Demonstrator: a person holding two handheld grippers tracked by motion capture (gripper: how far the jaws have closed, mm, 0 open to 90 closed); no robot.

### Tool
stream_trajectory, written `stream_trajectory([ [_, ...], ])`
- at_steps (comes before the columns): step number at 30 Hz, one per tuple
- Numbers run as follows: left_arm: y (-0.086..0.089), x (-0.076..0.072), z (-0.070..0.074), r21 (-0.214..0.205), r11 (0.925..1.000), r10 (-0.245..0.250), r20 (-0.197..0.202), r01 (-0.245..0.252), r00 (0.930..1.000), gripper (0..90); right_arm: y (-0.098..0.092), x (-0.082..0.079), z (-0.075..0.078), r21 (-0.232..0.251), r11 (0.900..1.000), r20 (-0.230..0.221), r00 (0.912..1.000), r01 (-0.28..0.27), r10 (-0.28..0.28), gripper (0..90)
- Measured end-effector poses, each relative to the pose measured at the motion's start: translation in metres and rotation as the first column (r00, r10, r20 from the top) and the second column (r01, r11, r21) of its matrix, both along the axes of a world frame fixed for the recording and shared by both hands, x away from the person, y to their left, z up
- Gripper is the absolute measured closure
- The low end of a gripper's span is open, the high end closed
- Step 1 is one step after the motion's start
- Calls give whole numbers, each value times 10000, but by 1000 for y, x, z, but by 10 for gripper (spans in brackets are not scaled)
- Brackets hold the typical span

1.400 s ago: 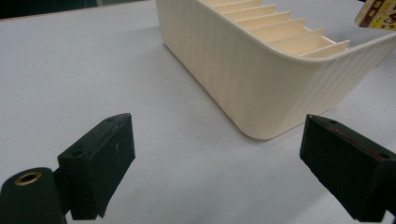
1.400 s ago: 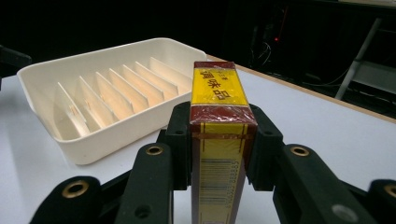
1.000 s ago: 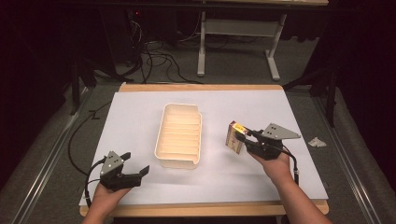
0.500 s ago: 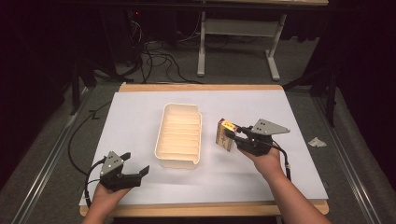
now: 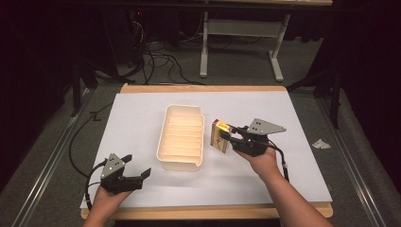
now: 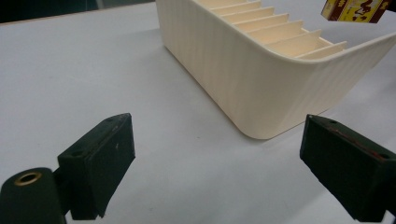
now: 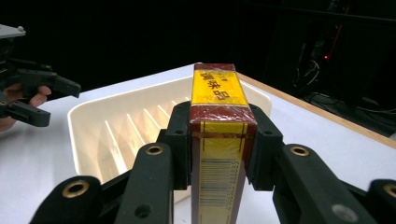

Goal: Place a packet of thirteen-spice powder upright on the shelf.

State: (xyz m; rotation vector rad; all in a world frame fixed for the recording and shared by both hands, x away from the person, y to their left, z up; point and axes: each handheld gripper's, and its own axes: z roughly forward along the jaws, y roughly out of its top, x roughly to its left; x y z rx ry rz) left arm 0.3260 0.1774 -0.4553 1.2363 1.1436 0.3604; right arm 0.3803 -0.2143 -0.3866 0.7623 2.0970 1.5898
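- Dark floor with tangled cables surrounds the table (image 5: 142, 118), whose top is covered in smooth white sheeting with a wooden edge.
- Near the table's middle sits a cream plastic tray (image 5: 182, 137), oblong with rounded corners and thin ribs dividing its inside.
- Just right of the tray, the right gripper (image 5: 226, 135) pinches a slim rectangular box (image 5: 219, 136), glossy yellow and dark red, barcode on one narrow face, held off the table.
- Left of the tray's near end, the left gripper (image 5: 137, 170) rests with jaws spread, nothing between them.
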Motion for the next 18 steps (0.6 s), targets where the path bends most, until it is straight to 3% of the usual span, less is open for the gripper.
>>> stream_trajectory([
  [18,0,-1,0,-12,10000,-39,0,39,10000,110,30,3,8,180,9939,66,9940,-1090,1089,688],
])
